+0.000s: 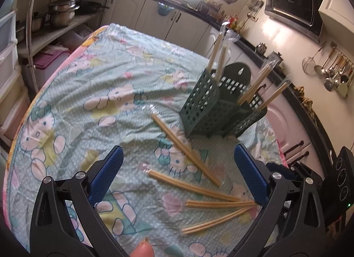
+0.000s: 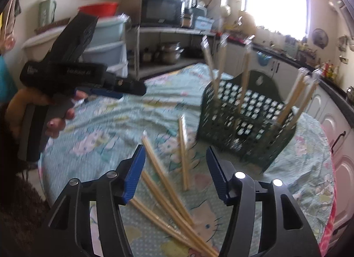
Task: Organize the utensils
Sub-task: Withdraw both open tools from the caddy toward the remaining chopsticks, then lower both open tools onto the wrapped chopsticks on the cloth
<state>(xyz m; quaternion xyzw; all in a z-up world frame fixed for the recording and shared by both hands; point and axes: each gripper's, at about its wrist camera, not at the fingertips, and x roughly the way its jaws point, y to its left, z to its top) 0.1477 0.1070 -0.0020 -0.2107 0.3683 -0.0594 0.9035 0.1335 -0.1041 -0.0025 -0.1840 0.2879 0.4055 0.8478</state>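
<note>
Several pairs of bamboo chopsticks (image 1: 187,149) in clear sleeves lie fanned on the cartoon-print tablecloth (image 1: 93,84). Behind them stands a dark green perforated utensil holder (image 1: 212,106) with several wrapped pairs upright in its compartments. My left gripper (image 1: 179,168) is open above the cloth, and the loose pairs lie between and below its blue pads (image 1: 110,173). My right gripper (image 2: 177,168) is open too, hovering over the same chopsticks (image 2: 163,175), with the holder (image 2: 245,122) beyond it. Neither gripper touches anything. A hand carries the left gripper (image 2: 130,89) at the left of the right wrist view.
The table is round and its edge (image 1: 24,128) falls away at the left. Shelves with steel pots (image 1: 62,11) stand beyond it. Kitchen cabinets (image 1: 159,18) and a counter run behind and to the right. Ladles (image 1: 331,71) hang on the right wall.
</note>
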